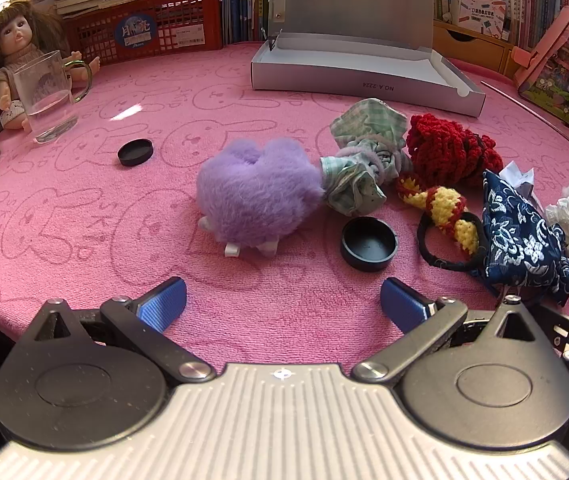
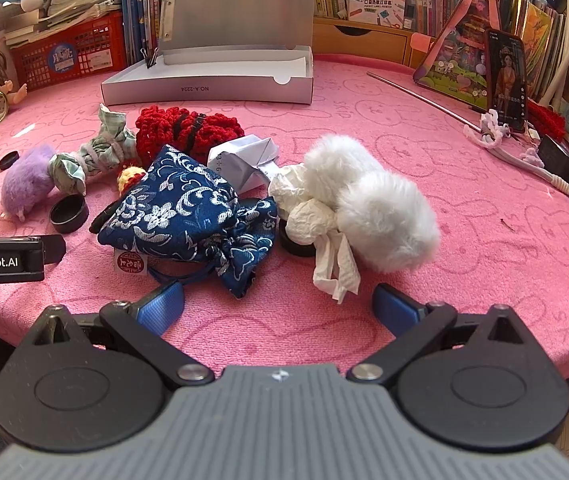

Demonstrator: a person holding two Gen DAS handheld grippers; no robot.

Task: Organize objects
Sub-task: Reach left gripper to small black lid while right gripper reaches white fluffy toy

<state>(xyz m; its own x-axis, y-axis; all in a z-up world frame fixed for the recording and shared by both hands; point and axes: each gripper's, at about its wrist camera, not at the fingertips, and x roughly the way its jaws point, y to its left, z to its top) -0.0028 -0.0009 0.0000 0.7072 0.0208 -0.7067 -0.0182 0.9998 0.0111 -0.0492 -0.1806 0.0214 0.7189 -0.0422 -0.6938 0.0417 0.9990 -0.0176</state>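
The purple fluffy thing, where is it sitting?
The purple fluffy hair clip lies mid-cloth in the left wrist view, touching the green checked scrunchie on its right, with a black cap just in front.

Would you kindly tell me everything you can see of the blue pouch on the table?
The blue pouch is dark blue satin-like fabric with a silver-white floral pattern. It lies slumped on the pink cloth, its gathered drawstring mouth toward the camera, and a white tag with a red seal beside it. A hair tie is tucked under one side; crumpled tissue sits by the other. Neither gripper touches it.
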